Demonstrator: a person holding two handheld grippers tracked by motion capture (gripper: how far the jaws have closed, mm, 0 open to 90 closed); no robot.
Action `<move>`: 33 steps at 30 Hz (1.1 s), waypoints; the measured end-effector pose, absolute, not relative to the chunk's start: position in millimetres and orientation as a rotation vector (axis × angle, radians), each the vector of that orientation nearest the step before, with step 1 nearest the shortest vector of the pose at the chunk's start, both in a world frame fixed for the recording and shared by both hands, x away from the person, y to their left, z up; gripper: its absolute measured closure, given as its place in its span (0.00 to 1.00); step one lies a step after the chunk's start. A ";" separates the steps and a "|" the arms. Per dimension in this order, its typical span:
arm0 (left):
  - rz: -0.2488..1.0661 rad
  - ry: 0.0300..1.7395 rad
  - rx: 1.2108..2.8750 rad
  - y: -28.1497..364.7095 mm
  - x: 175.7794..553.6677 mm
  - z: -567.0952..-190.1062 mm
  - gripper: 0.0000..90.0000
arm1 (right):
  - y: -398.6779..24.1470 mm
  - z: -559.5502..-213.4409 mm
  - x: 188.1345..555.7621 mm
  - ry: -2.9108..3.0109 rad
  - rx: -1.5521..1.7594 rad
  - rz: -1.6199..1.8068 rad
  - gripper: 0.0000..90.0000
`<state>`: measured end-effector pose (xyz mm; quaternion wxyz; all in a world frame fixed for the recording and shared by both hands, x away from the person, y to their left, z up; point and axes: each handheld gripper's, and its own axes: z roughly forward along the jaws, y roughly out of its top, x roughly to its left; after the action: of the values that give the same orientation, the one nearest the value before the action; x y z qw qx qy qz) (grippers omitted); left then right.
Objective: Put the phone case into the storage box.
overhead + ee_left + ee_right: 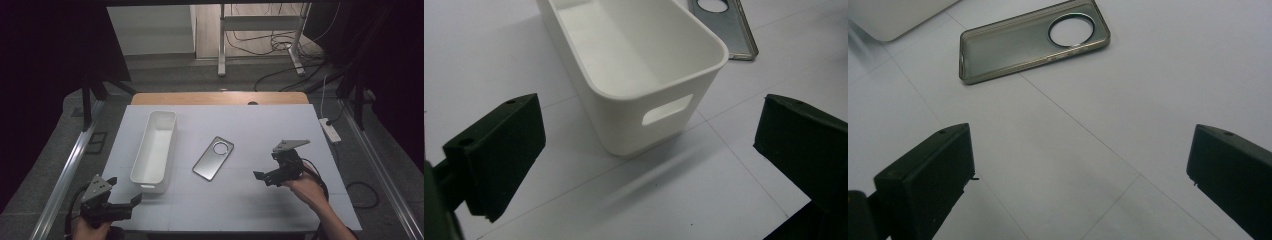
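Clearly the phone case (213,157) is the thing in hand: it lies flat on the white table (280,130), hollow side up, near the middle, between the bin (154,150) on its left and the right gripper (265,176), which sits near it but apart, jaws spread wide with nothing between them. In the right gripper view the case (1033,42) looks like a thin smoky shell with a raised rim and a round camera cutout at one end. I judge it very light and somewhat flexible, probably soft plastic or rubber, though the dim picture leaves the material unsure. Lying flush on a smooth surface, it offers little to grab from above, and a pinch across its width could bow it. The better hold is likely on one long rim wall, one jaw inside the hollow and one outside, or at the short end away from the cutout, where the wall is unbroken. It is not fragile, but it may slide before the jaws bite. The left gripper (125,197) waits just short of the bin's near end, also wide open and empty; the bin (634,65) is empty too.
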<state>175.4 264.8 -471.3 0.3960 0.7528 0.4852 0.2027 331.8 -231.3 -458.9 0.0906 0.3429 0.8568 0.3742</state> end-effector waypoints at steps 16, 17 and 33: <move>0.515 1.228 1.917 263.8 175.8 -471.4 0.01 | -211.4 -463.7 344.2 2.607 1.015 1.089 0.00; 0.515 1.228 1.918 263.9 175.9 -471.4 0.01 | -211.4 -463.7 344.2 2.607 1.015 1.089 0.00; 0.509 1.228 1.915 264.4 176.1 -471.5 0.01 | -190.2 -467.8 357.7 2.626 0.997 1.083 0.00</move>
<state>176.1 264.4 -471.5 0.3942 0.7550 0.4841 0.2007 357.7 -190.2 -467.8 0.0656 0.3306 0.8704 0.3589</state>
